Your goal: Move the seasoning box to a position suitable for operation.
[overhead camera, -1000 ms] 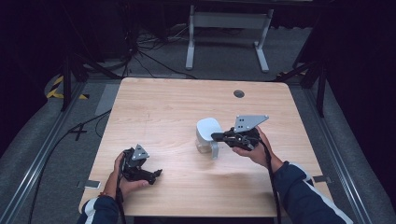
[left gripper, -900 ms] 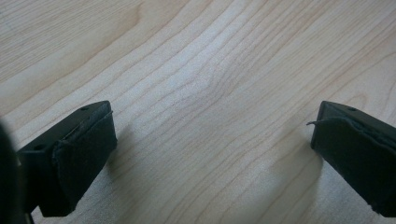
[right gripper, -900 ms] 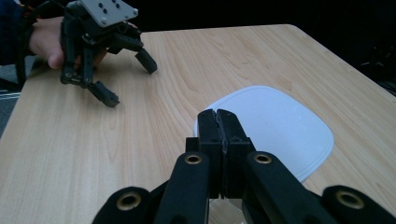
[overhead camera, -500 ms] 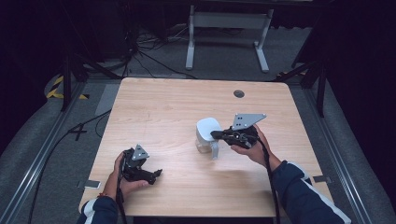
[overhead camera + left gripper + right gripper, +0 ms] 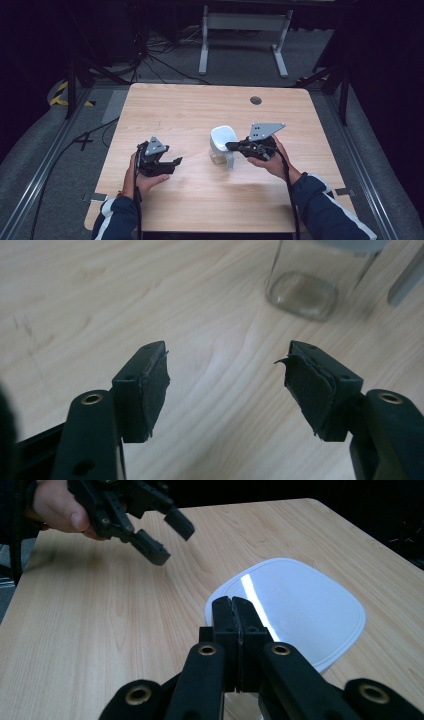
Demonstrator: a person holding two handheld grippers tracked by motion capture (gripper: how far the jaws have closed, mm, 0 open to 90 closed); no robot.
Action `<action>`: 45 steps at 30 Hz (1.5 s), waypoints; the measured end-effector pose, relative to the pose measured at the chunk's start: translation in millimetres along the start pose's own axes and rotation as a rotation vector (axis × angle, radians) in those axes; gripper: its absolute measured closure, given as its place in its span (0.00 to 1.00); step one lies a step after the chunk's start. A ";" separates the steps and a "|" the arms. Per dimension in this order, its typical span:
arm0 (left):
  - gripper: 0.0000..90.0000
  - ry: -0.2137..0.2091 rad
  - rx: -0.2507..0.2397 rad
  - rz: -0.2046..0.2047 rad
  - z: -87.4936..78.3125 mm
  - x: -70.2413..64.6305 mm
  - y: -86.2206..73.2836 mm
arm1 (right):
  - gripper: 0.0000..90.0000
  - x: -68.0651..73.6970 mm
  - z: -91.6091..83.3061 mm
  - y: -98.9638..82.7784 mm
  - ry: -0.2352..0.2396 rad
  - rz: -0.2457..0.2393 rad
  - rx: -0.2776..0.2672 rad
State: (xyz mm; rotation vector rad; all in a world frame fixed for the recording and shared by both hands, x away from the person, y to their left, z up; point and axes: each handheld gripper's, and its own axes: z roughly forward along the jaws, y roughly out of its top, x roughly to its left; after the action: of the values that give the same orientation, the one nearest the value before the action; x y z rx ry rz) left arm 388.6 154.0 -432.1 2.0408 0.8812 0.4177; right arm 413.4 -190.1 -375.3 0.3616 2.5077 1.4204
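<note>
Step in hand, by judgement: steadying the glass jar with one tool while bringing the other in to grip it.

Jar upright near the middle of the table, somewhat toward the person's right, with a white lid on top.

Right gripper with both jaws pressed flat together and nothing visible between them; tips at the near rim of the lid, just above it or touching. Hard to tell from these angles whether actually resting on the lid, perhaps only hovering.

Left gripper about halfway open, jaws just closing, with bare wood between the pads and nothing held. Lifted off the tabletop, pointing toward the jar but well apart from it.

Next move, probably: carrying the left gripper across to the jar body, with the jaws spread wide again. At the present gap, likely too narrow for the glass. Then closing on the clear wall below the lid, so that the lid can be worked by the right side.

Plenty of open wood between the left gripper and the jar, with nothing in the path. Far half of the table bare except for a small round cable hole. Near edge close behind both hands, so little room for pulling back. Jar well away from every edge; small risk of pushing it off, more of tipping it.
</note>
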 end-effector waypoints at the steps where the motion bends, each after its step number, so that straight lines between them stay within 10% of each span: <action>1: 0.41 -0.008 -0.009 0.001 5.1 -1.3 8.9 | 1.00 -0.1 0.0 -0.4 0.002 0.000 -0.003; 18: 0.48 0.006 -0.036 0.025 49.4 -7.6 63.7 | 1.00 0.1 -1.5 -2.9 0.021 -0.011 -0.007; 45: 0.79 -0.073 -0.110 0.097 60.3 -25.0 99.0 | 1.00 4.8 6.5 -6.1 0.028 -0.050 0.050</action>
State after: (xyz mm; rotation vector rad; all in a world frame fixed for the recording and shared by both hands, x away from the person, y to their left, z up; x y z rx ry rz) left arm 448.7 62.7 -385.9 1.9892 0.7025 0.4325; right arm 410.3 -186.4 -384.2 0.2876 2.5593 1.3558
